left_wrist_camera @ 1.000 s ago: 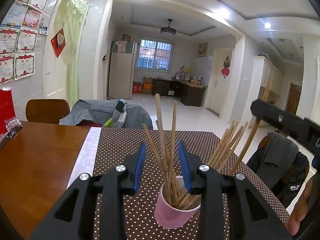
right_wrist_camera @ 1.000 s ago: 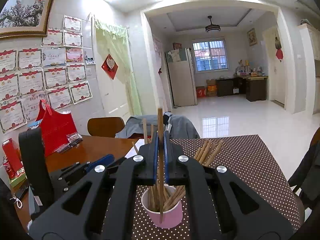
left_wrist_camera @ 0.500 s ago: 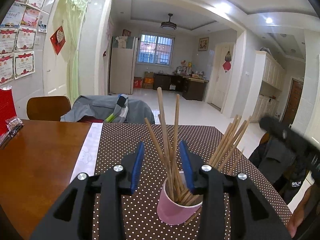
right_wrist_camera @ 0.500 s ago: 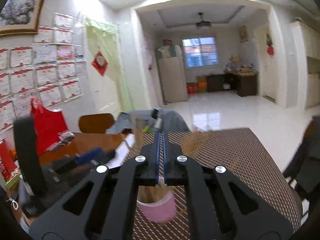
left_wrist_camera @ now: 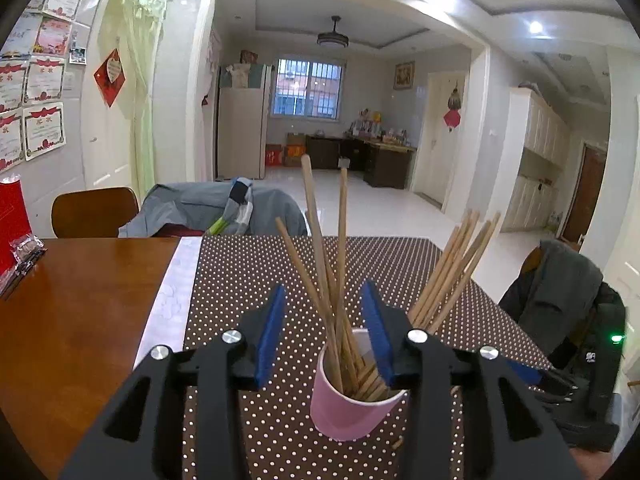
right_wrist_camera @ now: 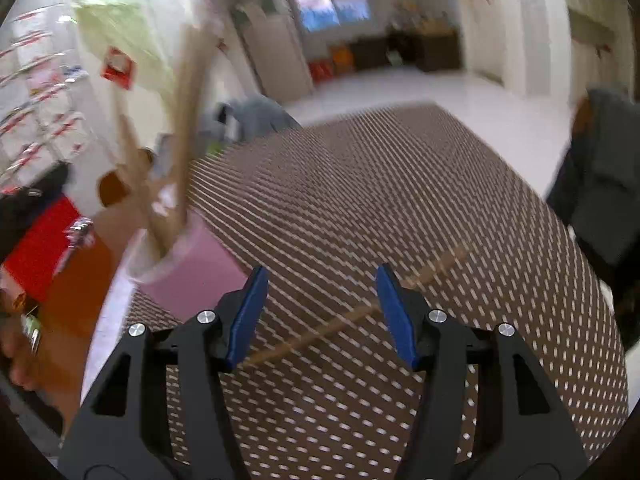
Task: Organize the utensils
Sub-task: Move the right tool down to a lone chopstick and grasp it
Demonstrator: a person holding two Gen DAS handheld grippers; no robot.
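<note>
A pink cup (left_wrist_camera: 352,408) stands on the dotted brown tablecloth (left_wrist_camera: 256,276) and holds several wooden chopsticks (left_wrist_camera: 320,264). My left gripper (left_wrist_camera: 326,332) is open, its blue pads on either side of the cup's rim and the sticks, not closed on them. In the blurred right wrist view the cup (right_wrist_camera: 188,268) sits at the left with chopsticks (right_wrist_camera: 188,120) in it. My right gripper (right_wrist_camera: 320,312) is open and low over the cloth. One loose chopstick (right_wrist_camera: 356,316) lies on the cloth between its fingers.
A wooden table top (left_wrist_camera: 72,312) lies left of the cloth, with a red bag (left_wrist_camera: 12,224) at its far left. Chairs draped with jackets stand behind (left_wrist_camera: 216,208) and to the right (left_wrist_camera: 560,304). The cloth's right edge drops to the floor.
My right gripper has let go of the chopstick it held over the cup, opened, and swung down and right to the cloth. My left gripper stays open around the cup.
</note>
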